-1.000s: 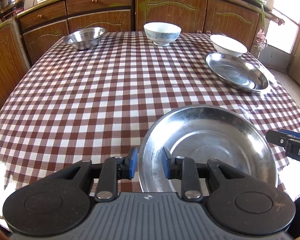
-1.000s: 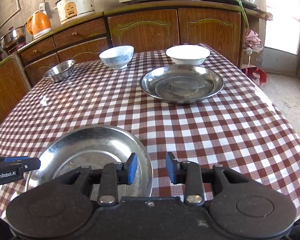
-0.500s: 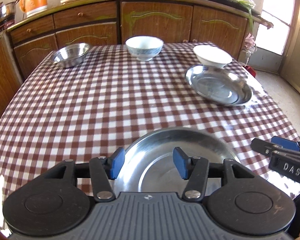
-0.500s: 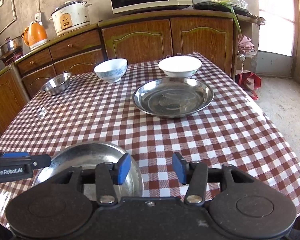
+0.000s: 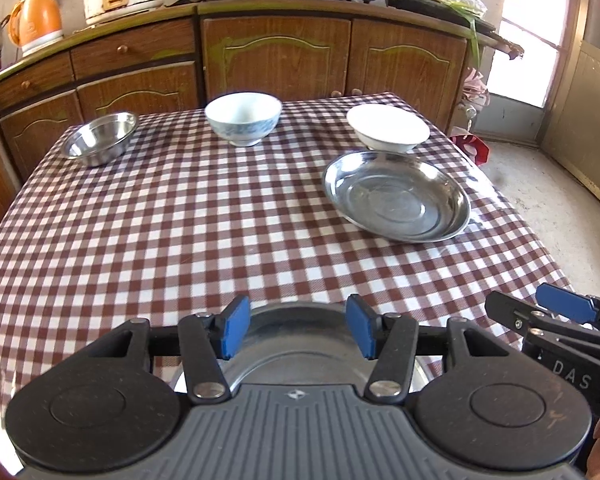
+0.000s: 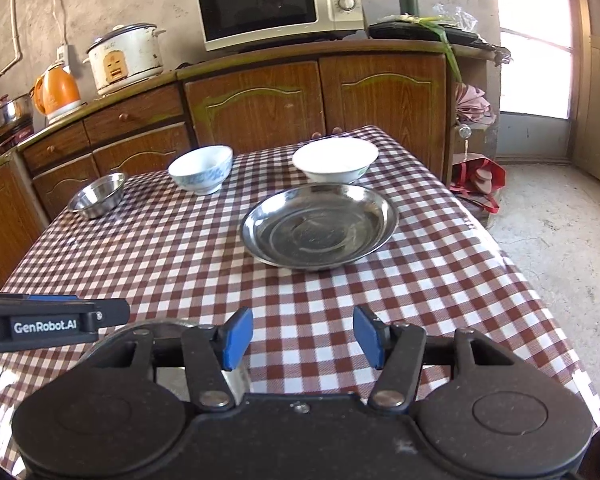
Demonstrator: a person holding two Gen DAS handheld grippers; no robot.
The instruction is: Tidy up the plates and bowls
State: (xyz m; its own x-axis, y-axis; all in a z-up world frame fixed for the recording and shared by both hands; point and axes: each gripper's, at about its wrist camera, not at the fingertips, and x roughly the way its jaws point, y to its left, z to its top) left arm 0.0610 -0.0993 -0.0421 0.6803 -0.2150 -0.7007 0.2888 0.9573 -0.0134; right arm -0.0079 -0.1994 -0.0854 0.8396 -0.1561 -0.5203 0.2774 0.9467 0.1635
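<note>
Both tools [image 5: 296, 328] [image 6: 302, 338] opened, releasing shiny steel plate [image 5: 300, 332].

The left black two-finger gripper with blue pads [image 5: 296, 330] points downward, its jaws parted, having just been opening, nothing pressed between them. Beside it, the right black blue-padded gripper [image 6: 303, 336] likewise stands parted, jaws just widened, gripping nothing.
</note>
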